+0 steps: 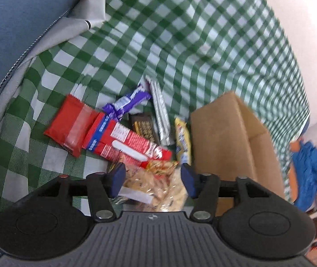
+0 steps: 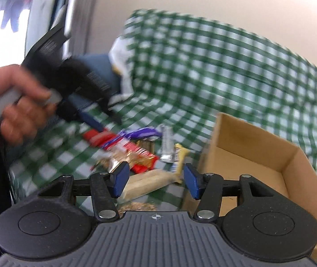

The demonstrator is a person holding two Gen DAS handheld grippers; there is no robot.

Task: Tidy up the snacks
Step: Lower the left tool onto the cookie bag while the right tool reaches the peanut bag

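A: Even daylight, bright. Window top left of the right view is blown out white.

B: Motion blur smears the checked cloth and hand; fisheye bends the edges, corners dark. Shadows soft.

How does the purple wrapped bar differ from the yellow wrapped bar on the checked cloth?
The purple bar lies farther from the cardboard box, partly over the red packets; the yellow bar lies right beside the box. The purple bar lies slanted in the left wrist view, the yellow one nearly lengthwise. Both lie outside the box.
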